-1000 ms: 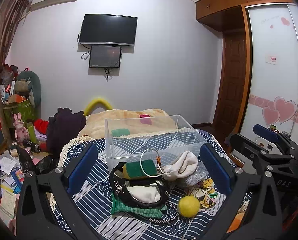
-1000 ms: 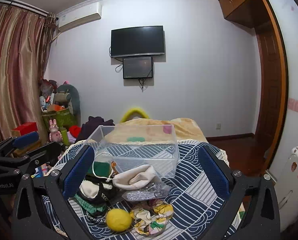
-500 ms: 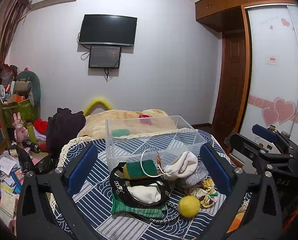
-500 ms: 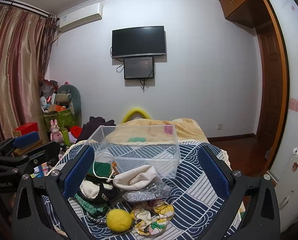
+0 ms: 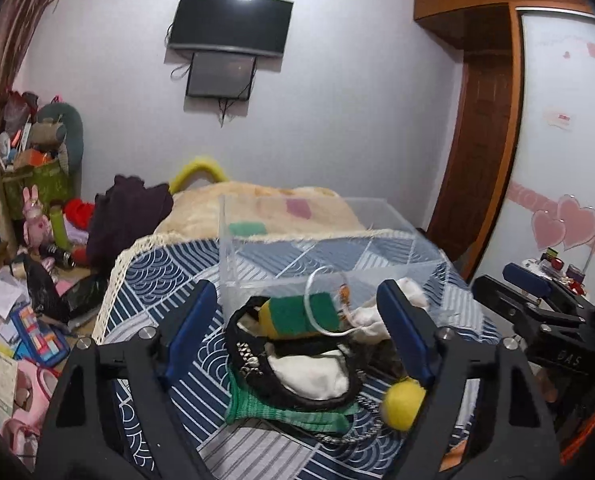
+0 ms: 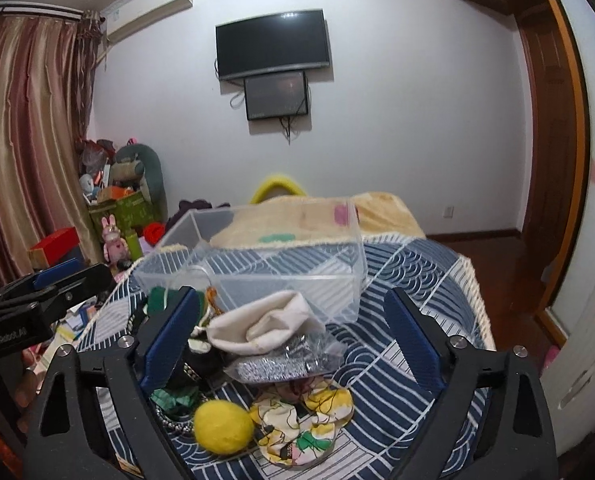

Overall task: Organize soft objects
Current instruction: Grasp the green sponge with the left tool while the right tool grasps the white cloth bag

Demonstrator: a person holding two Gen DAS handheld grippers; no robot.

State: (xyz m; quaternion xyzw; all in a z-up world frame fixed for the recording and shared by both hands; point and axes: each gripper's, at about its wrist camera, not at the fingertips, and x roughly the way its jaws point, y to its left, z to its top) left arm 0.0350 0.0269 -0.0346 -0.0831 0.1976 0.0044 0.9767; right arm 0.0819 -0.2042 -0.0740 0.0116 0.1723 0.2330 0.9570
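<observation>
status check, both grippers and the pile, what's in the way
Left gripper open, empty, over pile. Right gripper open, empty, over cream pouch. Clear bin empty behind pile. Nothing blocking; yellow ball nearest.

Our left gripper is a matte black, angular frame with triangular cut-outs, carrying two long blue pads on its fingers. Silver screw heads sit at four points along the top of the frame, at ten, eleven, one and two o'clock. Our right gripper has the same build: black frame, blue pads, four silver screws. Seen from the right wrist at nine o'clock, the left gripper's black side bears white lettering, too blurred to read surely.
</observation>
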